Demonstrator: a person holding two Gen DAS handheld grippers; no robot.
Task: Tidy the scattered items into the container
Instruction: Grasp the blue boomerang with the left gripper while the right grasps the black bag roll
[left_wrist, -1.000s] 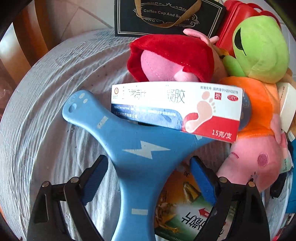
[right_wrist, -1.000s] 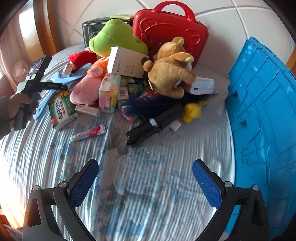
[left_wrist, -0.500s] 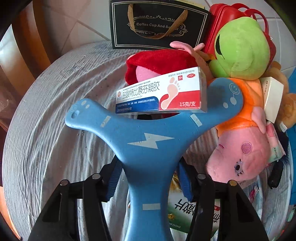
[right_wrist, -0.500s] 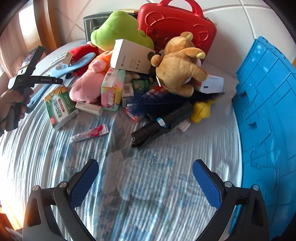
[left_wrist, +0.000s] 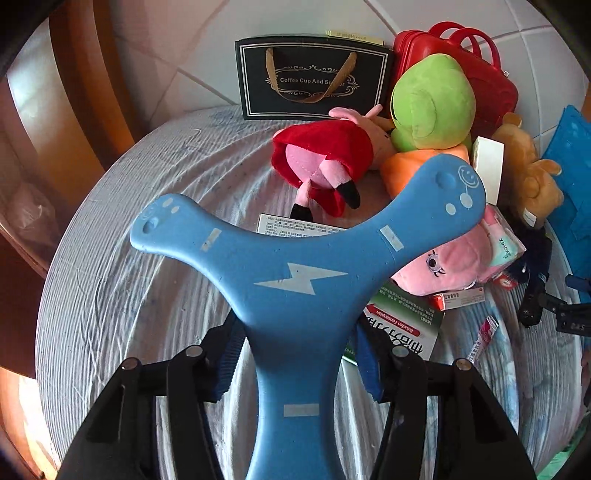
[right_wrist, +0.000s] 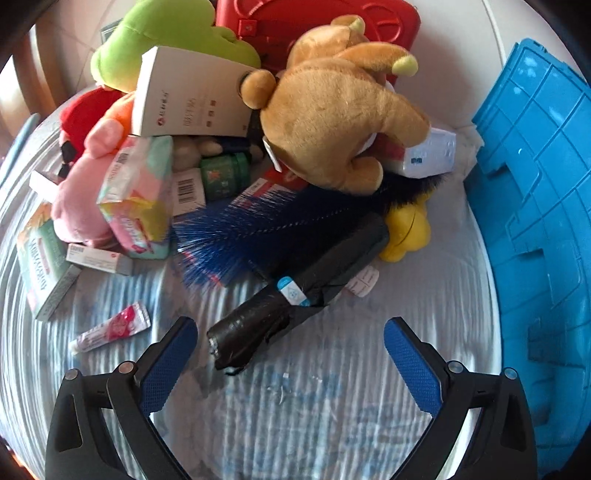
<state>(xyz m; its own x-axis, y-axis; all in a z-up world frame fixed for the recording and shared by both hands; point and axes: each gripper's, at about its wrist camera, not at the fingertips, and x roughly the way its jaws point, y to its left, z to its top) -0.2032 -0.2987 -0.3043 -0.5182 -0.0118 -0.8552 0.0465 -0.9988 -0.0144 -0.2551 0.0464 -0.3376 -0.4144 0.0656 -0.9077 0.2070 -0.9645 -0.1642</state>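
My left gripper (left_wrist: 297, 365) is shut on the stem of a blue three-armed boomerang (left_wrist: 299, 277) and holds it lifted above the bed. A white medicine box (left_wrist: 295, 226) lies on the sheet behind it. My right gripper (right_wrist: 290, 354) is open and empty, low over the sheet, with the end of a folded black umbrella (right_wrist: 295, 291) between its fingers. The blue crate (right_wrist: 535, 206) stands at the right. The pile holds a brown bear plush (right_wrist: 340, 122), a pink pig plush (left_wrist: 454, 262), a green plush (left_wrist: 432, 103) and a blue brush (right_wrist: 266, 229).
A red case (right_wrist: 317, 26) and a black gift bag (left_wrist: 314, 77) stand against the wall. A green medicine box (left_wrist: 402, 328), a pink tube (right_wrist: 110, 328), a yellow duck (right_wrist: 406, 229) and small boxes lie on the sheet. A wooden bed frame (left_wrist: 74, 110) runs at the left.
My left gripper closed on the boomerang and lifted it; the white box slid off it onto the sheet. My right gripper moved forward and down toward the umbrella.
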